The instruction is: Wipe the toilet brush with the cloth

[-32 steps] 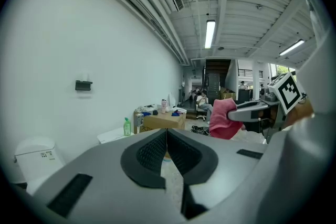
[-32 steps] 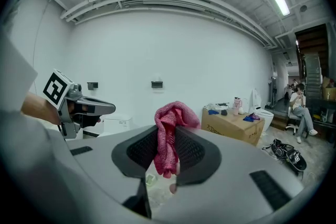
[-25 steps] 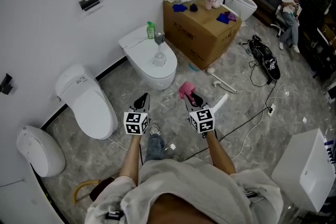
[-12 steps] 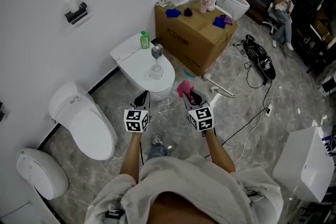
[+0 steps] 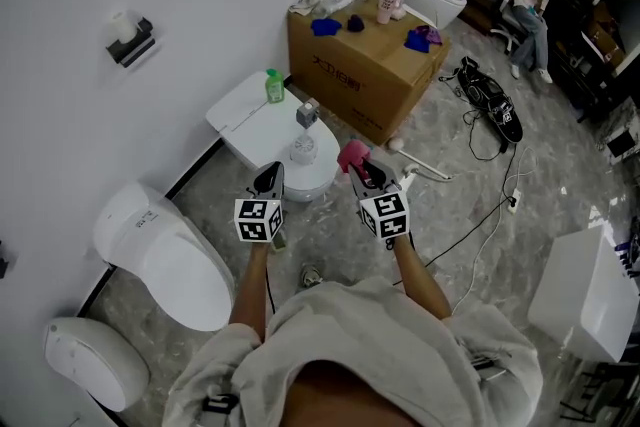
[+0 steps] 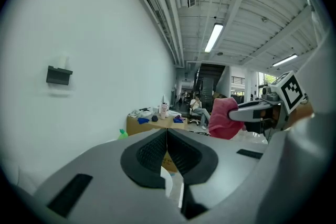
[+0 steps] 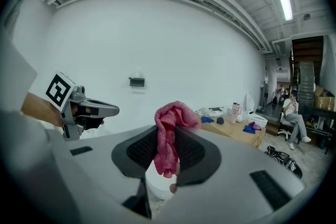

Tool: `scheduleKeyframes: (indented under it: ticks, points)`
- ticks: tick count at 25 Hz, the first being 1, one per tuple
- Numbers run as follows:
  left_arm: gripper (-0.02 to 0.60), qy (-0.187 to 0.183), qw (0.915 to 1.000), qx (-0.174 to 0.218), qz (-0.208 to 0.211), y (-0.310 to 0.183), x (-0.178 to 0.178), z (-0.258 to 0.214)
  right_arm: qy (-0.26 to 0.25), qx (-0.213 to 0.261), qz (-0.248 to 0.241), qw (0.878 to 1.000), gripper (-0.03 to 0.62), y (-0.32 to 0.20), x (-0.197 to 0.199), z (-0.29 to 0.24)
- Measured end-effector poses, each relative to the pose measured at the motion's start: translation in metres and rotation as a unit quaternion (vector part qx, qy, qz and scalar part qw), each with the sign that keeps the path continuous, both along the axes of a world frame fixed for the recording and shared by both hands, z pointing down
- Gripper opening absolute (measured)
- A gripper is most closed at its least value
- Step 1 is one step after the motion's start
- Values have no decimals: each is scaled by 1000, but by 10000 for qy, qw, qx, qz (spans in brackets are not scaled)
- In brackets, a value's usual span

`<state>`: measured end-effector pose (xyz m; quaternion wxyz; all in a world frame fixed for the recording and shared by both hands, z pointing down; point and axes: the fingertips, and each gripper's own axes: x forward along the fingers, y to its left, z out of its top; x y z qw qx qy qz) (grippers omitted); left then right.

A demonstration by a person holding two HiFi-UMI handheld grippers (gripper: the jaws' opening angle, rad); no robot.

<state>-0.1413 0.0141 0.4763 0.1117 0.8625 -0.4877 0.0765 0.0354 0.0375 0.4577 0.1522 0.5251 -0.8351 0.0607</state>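
Note:
The toilet brush [image 5: 306, 127] stands upright in a clear holder on the closed lid of a white toilet [image 5: 250, 120], just beyond both grippers. My right gripper [image 5: 360, 167] is shut on a crumpled pink cloth [image 5: 351, 154], to the right of the brush and apart from it. The cloth [image 7: 169, 134] hangs between the jaws of the right gripper [image 7: 167, 147]. My left gripper [image 5: 268, 181] is shut with nothing in it, near the toilet's front rim. In the left gripper view its pads [image 6: 157, 150] meet, and the pink cloth [image 6: 223, 118] shows at the right.
A green bottle [image 5: 273, 85] stands on the toilet's tank. Behind it is a cardboard box [image 5: 362, 60] with cloths and a cup. A second toilet [image 5: 168, 255] is to the left. Cables [image 5: 480, 235] and a black bag [image 5: 488, 99] lie on the floor at the right.
The person has stepped closer to the toilet with the brush, so it now lies right before the grippers. Both grippers keep their hold and spacing.

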Motion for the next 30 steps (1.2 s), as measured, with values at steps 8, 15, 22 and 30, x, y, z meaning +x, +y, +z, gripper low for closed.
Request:
scheduleKeyframes:
  ticks: [8, 15, 22, 30]
  points:
    - [20, 35, 9997, -114, 208, -29, -6, 13, 21, -139, 177, 9997, 101, -21, -9, 14]
    - [20, 25, 9997, -140, 190, -54, -7, 17, 23, -150, 127, 9998, 101, -44, -11, 15]
    - [20, -114, 9997, -215, 86, -89, 5, 22, -63, -273, -136, 9995, 101, -85, -10, 26]
    - [20, -317, 9981, -488, -217, -139, 23, 39, -244, -540, -695, 9958, 101, -142, -8, 48]
